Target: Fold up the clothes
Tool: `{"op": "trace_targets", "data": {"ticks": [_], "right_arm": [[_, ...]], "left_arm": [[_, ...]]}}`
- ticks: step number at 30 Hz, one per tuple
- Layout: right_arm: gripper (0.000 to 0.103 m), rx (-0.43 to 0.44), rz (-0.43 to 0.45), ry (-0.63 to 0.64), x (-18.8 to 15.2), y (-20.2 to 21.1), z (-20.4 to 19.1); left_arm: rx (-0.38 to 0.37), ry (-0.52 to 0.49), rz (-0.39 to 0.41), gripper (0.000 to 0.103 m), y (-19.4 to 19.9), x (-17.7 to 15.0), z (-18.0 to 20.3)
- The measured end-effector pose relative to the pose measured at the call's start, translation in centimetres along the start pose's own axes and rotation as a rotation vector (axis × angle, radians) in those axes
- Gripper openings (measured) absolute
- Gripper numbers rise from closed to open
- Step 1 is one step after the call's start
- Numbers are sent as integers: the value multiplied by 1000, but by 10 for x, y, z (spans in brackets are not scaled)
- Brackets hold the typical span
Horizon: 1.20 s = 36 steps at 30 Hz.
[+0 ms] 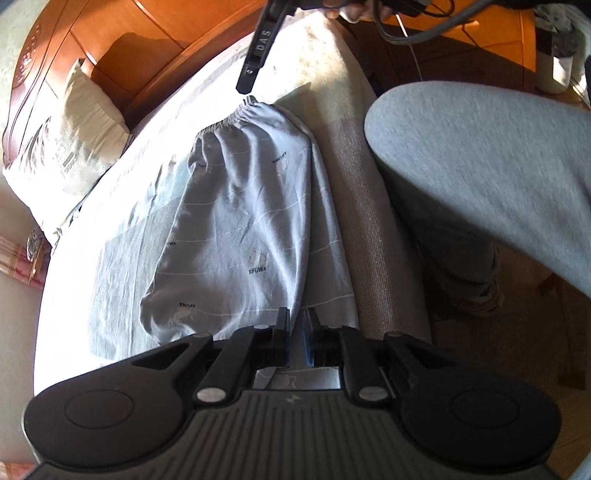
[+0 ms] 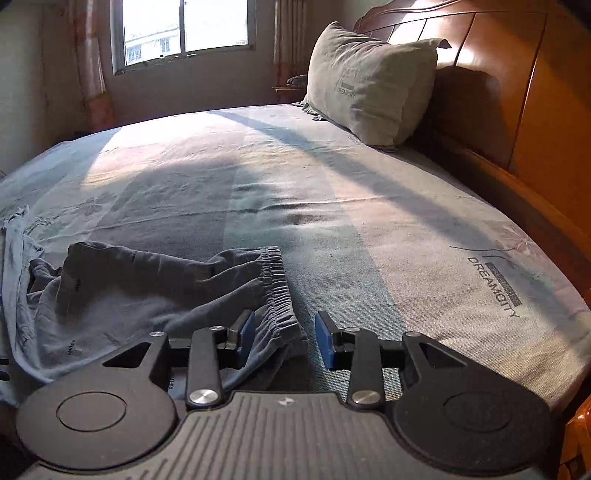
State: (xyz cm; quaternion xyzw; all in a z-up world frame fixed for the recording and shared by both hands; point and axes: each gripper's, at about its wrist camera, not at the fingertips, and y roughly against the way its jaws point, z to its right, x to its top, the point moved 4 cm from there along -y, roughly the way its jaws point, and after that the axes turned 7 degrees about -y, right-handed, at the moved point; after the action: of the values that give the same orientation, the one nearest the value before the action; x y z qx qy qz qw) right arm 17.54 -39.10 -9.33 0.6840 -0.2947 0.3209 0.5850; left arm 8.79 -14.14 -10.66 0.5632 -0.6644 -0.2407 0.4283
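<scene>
Light blue-grey pants (image 1: pixel 240 221) with an elastic waistband (image 1: pixel 236 116) and small printed words lie flattened lengthwise near the bed's edge. My left gripper (image 1: pixel 296 332) hangs over their leg end, its jaws a narrow slit apart, with cloth showing below the gap and not pinched. One finger (image 1: pixel 255 59) of the right gripper hovers just above the waistband. In the right wrist view the pants (image 2: pixel 147 295) lie rumpled. My right gripper (image 2: pixel 284 338) stands open, and a corner of the waistband (image 2: pixel 280 295) lies loose between its blue pads.
The bed sheet (image 2: pixel 332 203) stretches to a grey pillow (image 2: pixel 369 85) against the wooden headboard (image 2: pixel 498 92). A window (image 2: pixel 184 29) is beyond. Another pale garment (image 2: pixel 14 240) lies at the left. A person's leg in grey trousers (image 1: pixel 480 166) stands beside the mattress edge (image 1: pixel 369 240).
</scene>
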Motion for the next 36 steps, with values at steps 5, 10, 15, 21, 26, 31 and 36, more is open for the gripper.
{"op": "trace_targets", "data": {"ticks": [5, 10, 15, 21, 26, 31, 36], "right_arm": [[45, 148, 14, 173, -6, 10, -57], [47, 294, -19, 303, -27, 9, -125], [47, 405, -50, 380, -44, 10, -175], [47, 535, -89, 383, -42, 1, -211], [47, 596, -138, 397, -39, -23, -243], [47, 645, -220, 333, -35, -59, -267], [47, 700, -282, 280, -30, -82, -284]], "left_arm": [[-61, 426, -32, 25, 8, -42, -27], [-102, 920, 17, 48, 10, -96, -50], [-119, 1303, 126, 56, 4, -144, -63], [-100, 1523, 214, 60, -3, -181, -69], [-99, 1654, 312, 69, -3, -205, -72], [-124, 1725, 373, 69, -9, -218, -70], [-151, 1787, 412, 69, -17, -232, -73]]}}
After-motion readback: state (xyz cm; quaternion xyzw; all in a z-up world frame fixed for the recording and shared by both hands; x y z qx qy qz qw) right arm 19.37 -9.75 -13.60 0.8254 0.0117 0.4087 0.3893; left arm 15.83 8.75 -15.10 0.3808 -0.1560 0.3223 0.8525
